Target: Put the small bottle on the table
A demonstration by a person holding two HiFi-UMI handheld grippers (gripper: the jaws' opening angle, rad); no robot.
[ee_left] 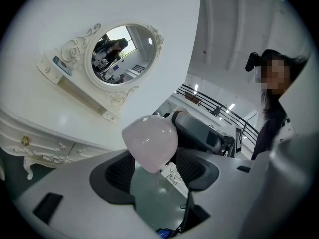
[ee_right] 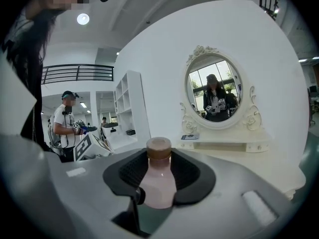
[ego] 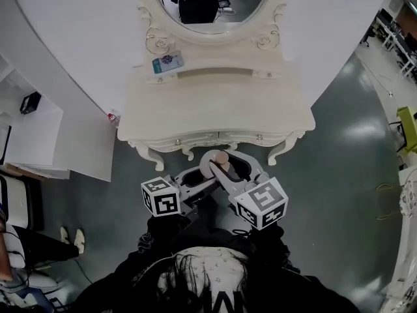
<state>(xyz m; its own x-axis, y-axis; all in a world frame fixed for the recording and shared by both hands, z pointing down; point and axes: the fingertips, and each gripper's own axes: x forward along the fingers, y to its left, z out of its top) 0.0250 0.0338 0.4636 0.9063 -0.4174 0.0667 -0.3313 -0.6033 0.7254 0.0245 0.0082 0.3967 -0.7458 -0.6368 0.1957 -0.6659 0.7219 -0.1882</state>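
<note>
Closest in, the right gripper (ee_right: 158, 172) has its jaws drawn in on the small bottle (ee_right: 158, 183), a pink one with a brown cap. The bottle stands upright, the dark pads flanking its shoulder just under the cap. The left gripper (ee_left: 154, 172) points across at it. Its jaws stand partly apart, with the bottle's rounded pink end (ee_left: 149, 141) at their tips, and I cannot tell whether those pads press on it or only frame it. In the head view both grippers are close to the body, and the bottle (ego: 221, 158) hangs over the grey floor (ego: 339, 175), just short of the dressing table's (ego: 215, 109) scalloped front edge, so it is not yet over the top. That is the main risk: a mistimed release between the two grippers, or a slip of the smooth body through the pads, would likely drop it on the floor. A low approach could catch the front edge and tilt the bottle, and setting it down off-vertical could topple it. Further back, a small blue-and-white packet (ego: 167, 62) lies on the low shelf under the oval mirror (ego: 212, 2).
</note>
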